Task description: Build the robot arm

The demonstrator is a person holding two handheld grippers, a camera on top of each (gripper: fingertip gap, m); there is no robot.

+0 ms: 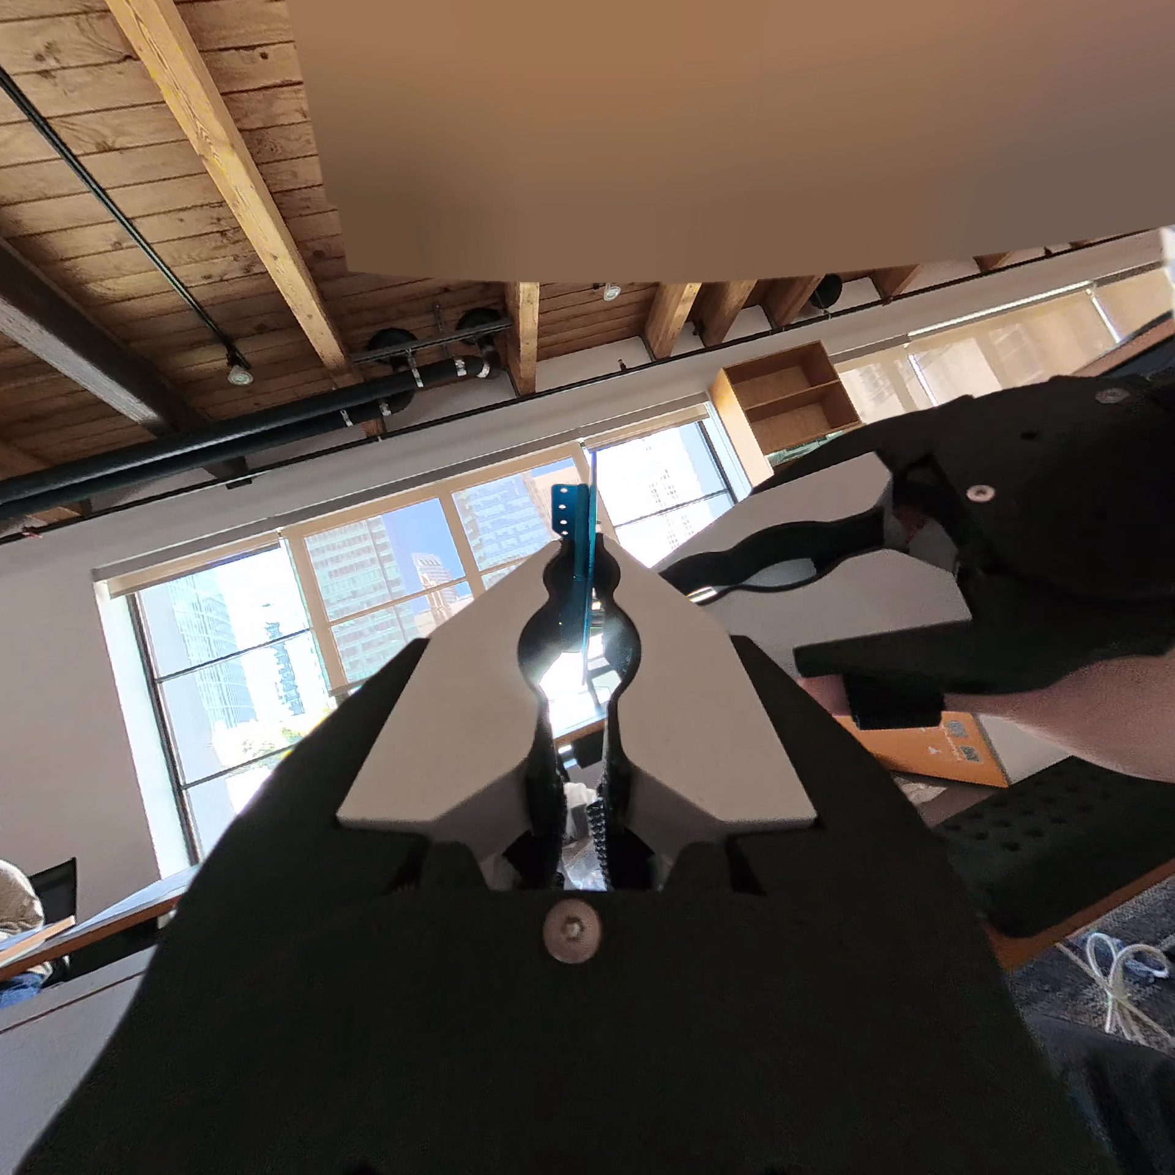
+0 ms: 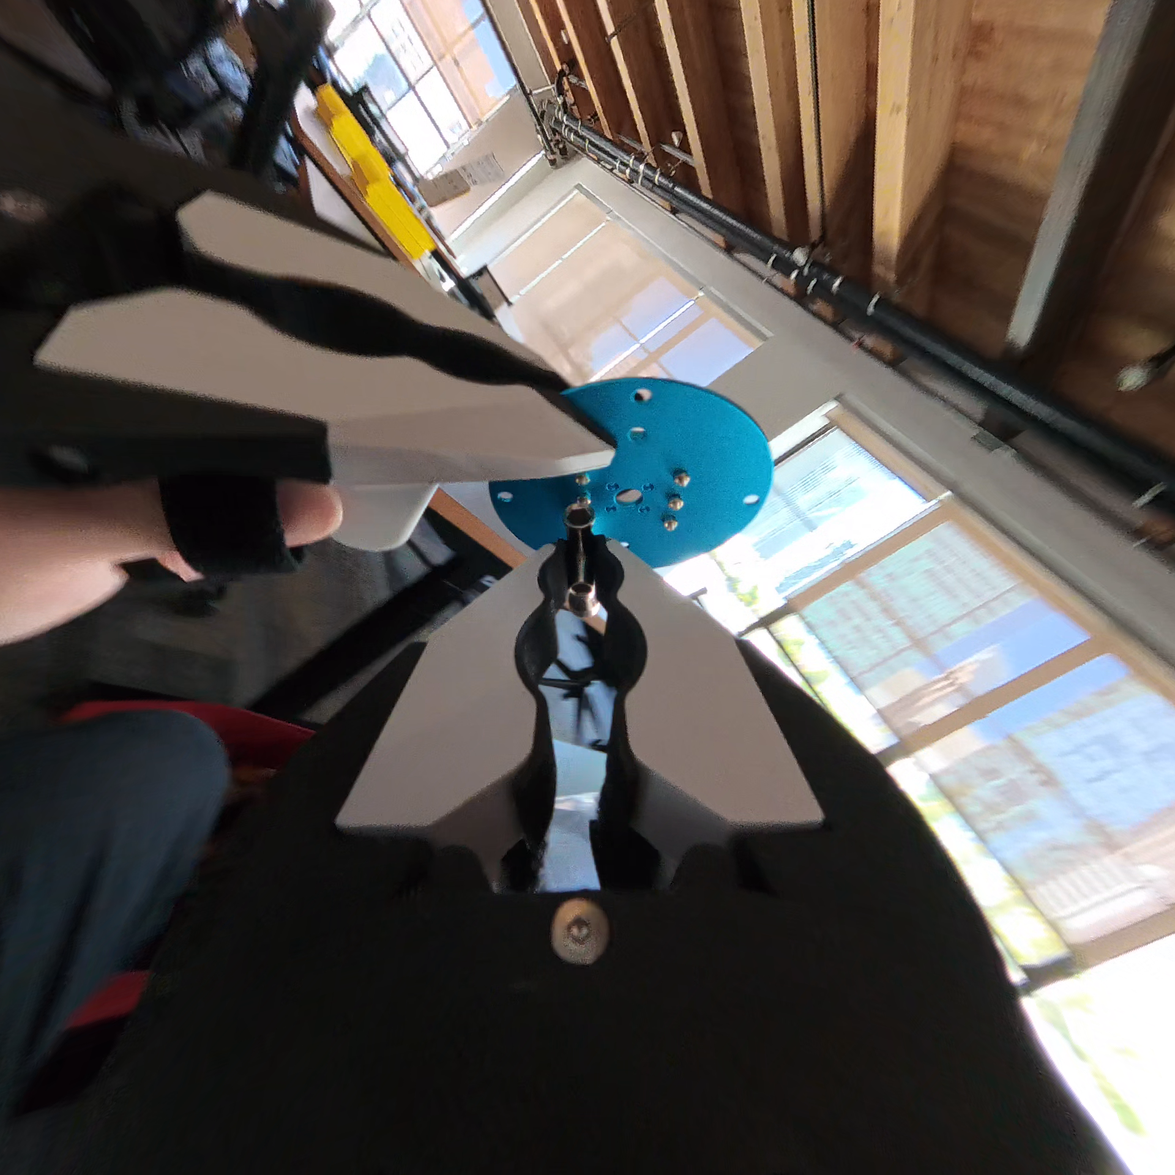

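A blue round metal disc with several holes and small screws is held up in the air. My left gripper is shut on its rim, so the left wrist view shows the disc edge-on, with a small blue holed bracket on its left face. In the right wrist view the left gripper comes in from the left. My right gripper is shut on a small silver metal tool, whose tip touches the disc's face near the centre. The right gripper also shows at right in the left wrist view.
Both views tilt up at large windows, wooden ceiling beams and black pipes. A wooden shelf box, an orange box and a black perforated mat lie right. Yellow bins stand far off. A person's hand holds the left gripper.
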